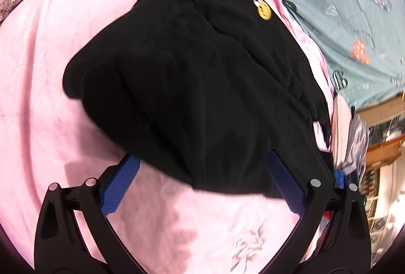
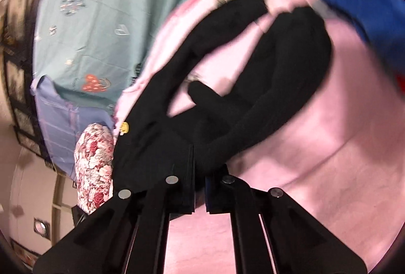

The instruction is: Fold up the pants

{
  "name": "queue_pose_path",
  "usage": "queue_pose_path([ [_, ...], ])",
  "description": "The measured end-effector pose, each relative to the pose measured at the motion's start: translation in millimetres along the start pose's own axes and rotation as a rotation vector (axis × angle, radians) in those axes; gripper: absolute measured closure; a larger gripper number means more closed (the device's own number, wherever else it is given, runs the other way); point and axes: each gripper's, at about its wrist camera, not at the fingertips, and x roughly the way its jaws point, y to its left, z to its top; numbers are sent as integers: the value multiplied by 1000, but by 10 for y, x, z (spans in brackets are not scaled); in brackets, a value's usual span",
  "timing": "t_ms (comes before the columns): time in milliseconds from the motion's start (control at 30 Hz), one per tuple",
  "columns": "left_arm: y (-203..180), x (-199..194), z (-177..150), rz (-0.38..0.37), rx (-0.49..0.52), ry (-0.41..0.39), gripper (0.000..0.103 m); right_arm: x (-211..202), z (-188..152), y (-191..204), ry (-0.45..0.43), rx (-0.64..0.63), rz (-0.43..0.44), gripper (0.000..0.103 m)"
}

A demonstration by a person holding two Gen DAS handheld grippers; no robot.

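**Right tongs clamped on waist end, left tongs gaping over the fold**

Black pants (image 1: 192, 76) lying on a pink sheet (image 1: 50, 71), bunched and partly doubled over, with a yellow smiley badge (image 1: 264, 10) on the upper side. In the right wrist view, two legs (image 2: 291, 66) curving away across the sheet, pink showing between them. Right tongs (image 2: 200, 167) clenched, black cloth pinched between the pads close to the badge. Left tongs (image 1: 202, 182) released, blue pads (image 1: 119, 185) standing wide apart, the near edge of the pants draped over their tips, nothing pinched.

Step in hand, by the look of it: taking hold of one end before carrying it over. Next move likely calls for closing the left tongs on the near edge, then lifting both ends together so the cloth stays taut and the legs come to lie one on the other. Risk: layers slipping from a shallow bite.
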Motion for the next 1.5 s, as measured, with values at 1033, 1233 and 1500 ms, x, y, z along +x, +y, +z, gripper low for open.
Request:
queue_pose_path([
  [1033, 713, -1086, -180, 222, 13, -170, 55, -536, -885, 75, 279, -181, -158, 75],
  [1233, 1136, -1479, -285, 391, -12, -256, 37, -1036, -412, 175, 114, -212, -213, 53],
  [1500, 717, -1703, -37, 370, 51, -409, 16, 122, 877, 94, 21, -80, -185, 53],
])
